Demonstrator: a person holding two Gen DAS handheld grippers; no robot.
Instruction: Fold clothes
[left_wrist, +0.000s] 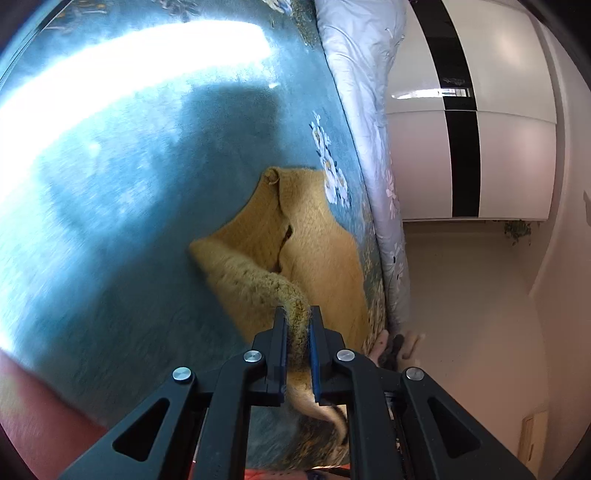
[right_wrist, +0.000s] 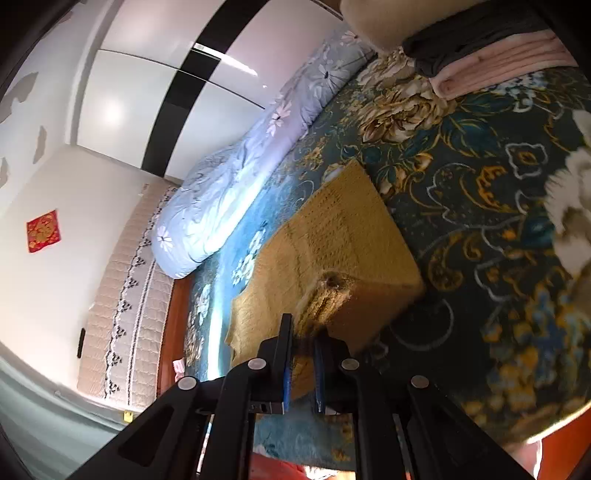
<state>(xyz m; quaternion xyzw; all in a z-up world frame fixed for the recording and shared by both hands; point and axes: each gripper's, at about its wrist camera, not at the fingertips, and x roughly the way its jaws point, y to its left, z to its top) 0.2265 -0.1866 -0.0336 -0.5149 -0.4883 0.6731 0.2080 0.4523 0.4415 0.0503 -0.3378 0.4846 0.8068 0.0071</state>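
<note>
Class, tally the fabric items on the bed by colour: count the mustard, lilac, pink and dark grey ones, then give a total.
Mustard: 1, the knitted garment
Lilac: 1, the floral duvet
Pink: 1, the folded cloth
Dark grey: 1, the folded cloth
Total: 4

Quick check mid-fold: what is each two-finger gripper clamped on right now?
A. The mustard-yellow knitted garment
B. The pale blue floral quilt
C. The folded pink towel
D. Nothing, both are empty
A: the left gripper and the right gripper each pinch an edge of the mustard-yellow knitted garment, which lies on the teal floral blanket.
</note>
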